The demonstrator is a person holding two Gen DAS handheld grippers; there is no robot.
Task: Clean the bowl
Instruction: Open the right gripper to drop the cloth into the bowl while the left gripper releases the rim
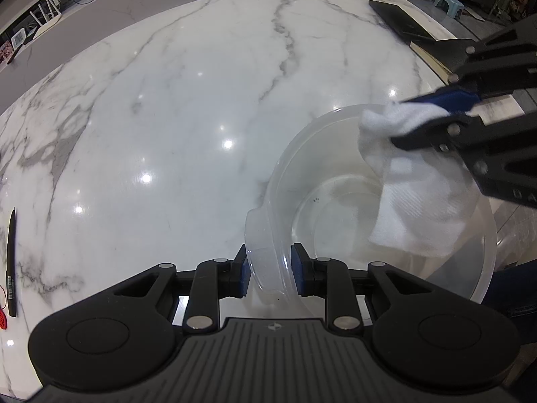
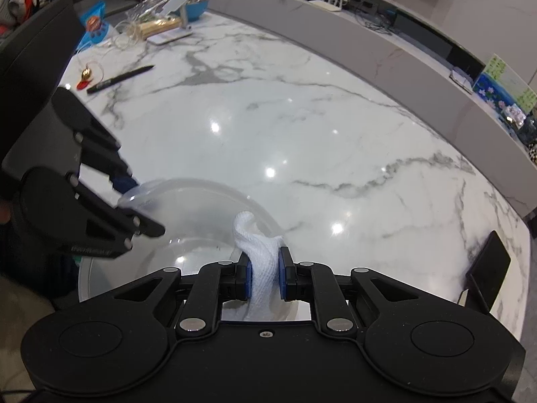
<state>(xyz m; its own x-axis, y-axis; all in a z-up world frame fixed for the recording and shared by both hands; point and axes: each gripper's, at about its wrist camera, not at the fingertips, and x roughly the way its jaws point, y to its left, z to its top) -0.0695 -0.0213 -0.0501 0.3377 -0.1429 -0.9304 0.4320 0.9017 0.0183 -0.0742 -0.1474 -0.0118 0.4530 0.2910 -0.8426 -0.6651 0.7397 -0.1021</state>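
The left gripper (image 1: 270, 273) has its fingers closed on the rim tab of the clear bowl (image 1: 386, 201), which sits at the counter (image 1: 188, 107) edge. The right gripper (image 2: 263, 277) pinches a white cloth (image 2: 260, 268) hanging just above the bowl's inside. To wipe well, I'd press the cloth against the wall and sweep round while the left fingers keep the rim steady.
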